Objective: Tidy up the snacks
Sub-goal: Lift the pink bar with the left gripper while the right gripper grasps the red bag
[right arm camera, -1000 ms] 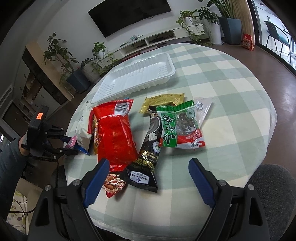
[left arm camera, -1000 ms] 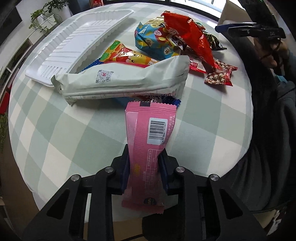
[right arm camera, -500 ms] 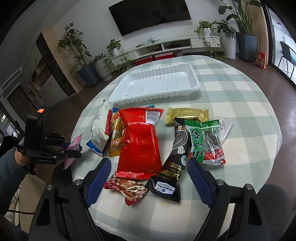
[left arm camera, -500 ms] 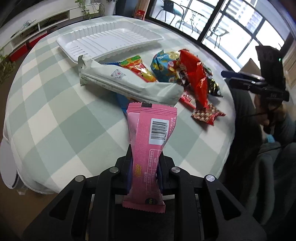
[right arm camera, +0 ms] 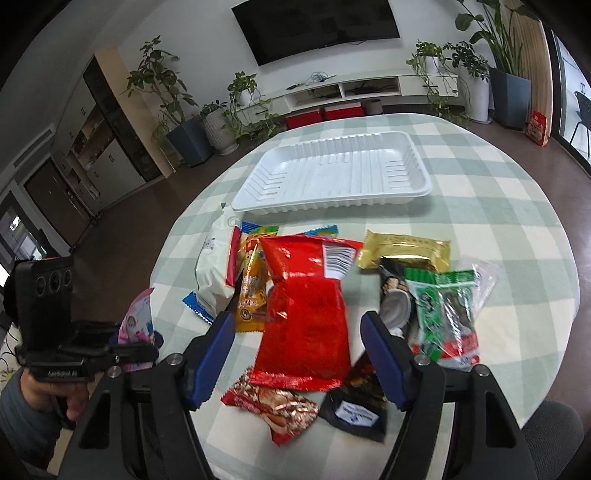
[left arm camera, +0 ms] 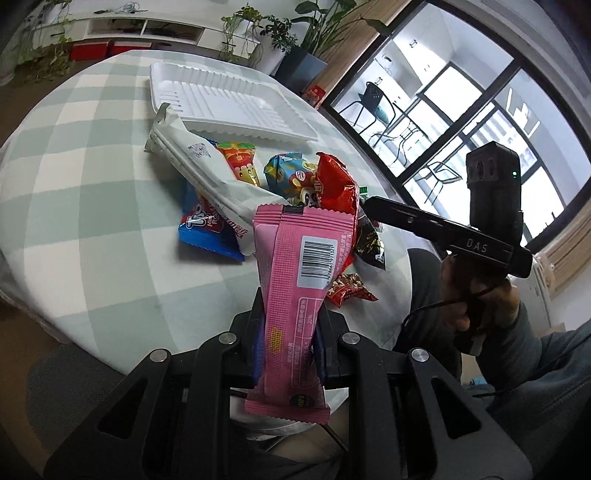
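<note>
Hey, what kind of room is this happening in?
Most likely a home living room: a wall-mounted black television, a low white media shelf beneath it, and potted green houseplants along the wall.

I am viewing a pink snack pack (left arm camera: 291, 295) standing upright, barcode side facing the left wrist camera, lifted clear of the table. A white ribbed tray (right arm camera: 332, 173) is lying flat at the far side, holding nothing. The remaining snacks are lying in a loose pile nearer than the tray: a long white pack (left arm camera: 207, 173) overlapping a blue pack (left arm camera: 207, 232), a red foil bag (right arm camera: 306, 314), a gold pack (right arm camera: 406, 251), a green-labelled clear bag (right arm camera: 447, 314), and a black pack (right arm camera: 354, 410).
</note>
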### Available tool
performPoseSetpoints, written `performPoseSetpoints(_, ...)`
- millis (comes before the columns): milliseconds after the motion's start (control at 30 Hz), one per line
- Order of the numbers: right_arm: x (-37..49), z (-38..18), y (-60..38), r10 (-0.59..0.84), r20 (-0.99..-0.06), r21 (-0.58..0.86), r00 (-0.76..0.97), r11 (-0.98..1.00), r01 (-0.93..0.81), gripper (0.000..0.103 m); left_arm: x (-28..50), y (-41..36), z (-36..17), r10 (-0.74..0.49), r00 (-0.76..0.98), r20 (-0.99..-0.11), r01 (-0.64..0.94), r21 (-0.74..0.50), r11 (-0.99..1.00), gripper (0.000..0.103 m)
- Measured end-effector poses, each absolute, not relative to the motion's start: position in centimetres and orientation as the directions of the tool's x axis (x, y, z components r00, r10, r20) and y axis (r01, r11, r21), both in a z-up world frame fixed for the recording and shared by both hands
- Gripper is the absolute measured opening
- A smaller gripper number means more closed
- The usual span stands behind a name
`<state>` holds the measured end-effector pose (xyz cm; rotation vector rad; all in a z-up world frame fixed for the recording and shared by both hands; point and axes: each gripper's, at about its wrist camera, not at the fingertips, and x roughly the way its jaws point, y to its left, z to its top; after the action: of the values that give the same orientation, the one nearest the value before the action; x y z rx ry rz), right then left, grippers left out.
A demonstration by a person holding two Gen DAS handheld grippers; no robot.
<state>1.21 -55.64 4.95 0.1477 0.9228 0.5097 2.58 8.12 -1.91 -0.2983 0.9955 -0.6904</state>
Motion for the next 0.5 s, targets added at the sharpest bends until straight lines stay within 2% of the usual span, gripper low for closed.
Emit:
performPoseSetpoints(100, 2.3, 3.6, -54.2, 0.429, -0.781, 0.293, 0.454, 0.893, -0.340, 0.074, 2.2, 7.6, -2.1, -0.647, 0.365, -0.670, 0.387, -0.523, 0.760, 0.019)
performPoseSetpoints(233, 2.5, 2.6, -54.0, 0.403, -0.807, 0.279, 0.433, 0.905, -0.321, 0.073, 2.2, 7.2, -1.9, -0.648, 0.380, -0.660, 0.382, -0.526, 0.760, 0.019)
performPoseSetpoints(300, 2.6, 2.2, -54.1, 0.404, -0.814, 0.284, 0.417, 0.904, -0.320, 0.065, 2.4, 7.1, -2.0, -0.648, 0.386, -0.657, 0.375, -0.530, 0.761, 0.019)
performPoseSetpoints(500, 2.3, 2.4, -54.2, 0.417, -0.803, 0.282, 0.425, 0.895, -0.346, 0.050, 2.5, 6.9, -2.0, -0.654, 0.392, -0.647, 0.374, -0.538, 0.756, 0.019)
